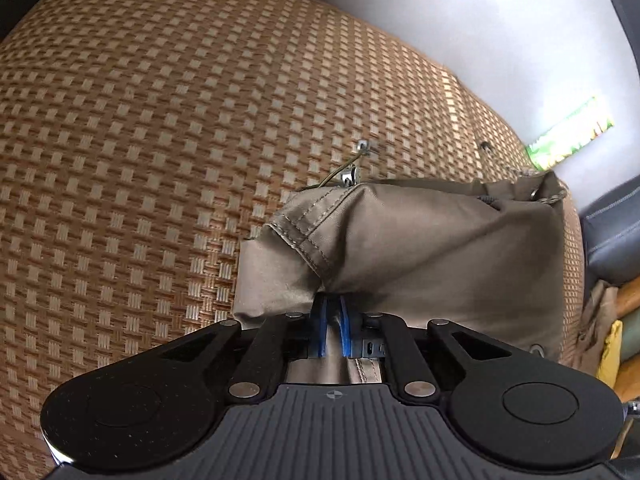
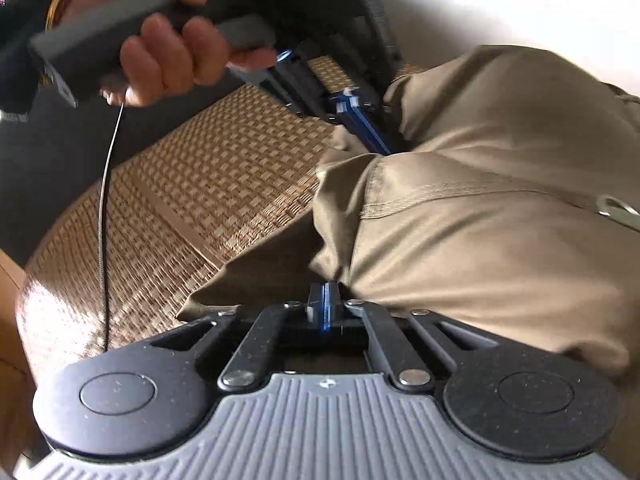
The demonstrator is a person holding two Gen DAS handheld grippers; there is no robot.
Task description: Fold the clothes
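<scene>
A khaki garment [image 1: 432, 248] with stitched seams lies bunched on the woven mat [image 1: 160, 140]. My left gripper [image 1: 334, 308] is shut on a fold of it, and cloth shows between the blue pads. In the right wrist view the same garment [image 2: 500, 200] fills the right side, lifted into a hump. My right gripper [image 2: 326, 294] is shut on its near edge. The left gripper [image 2: 360, 120] appears there too, held by a hand [image 2: 172, 52] and clamped on the garment's far edge.
A drawstring with metal toggles [image 1: 352, 172] trails off the garment onto the mat. A metal ring [image 2: 616, 208] hangs at its right. A white wall [image 1: 480, 40] rises behind, with grey cushions [image 1: 612, 240] and yellow items at right. A thin cable [image 2: 105, 220] hangs at left.
</scene>
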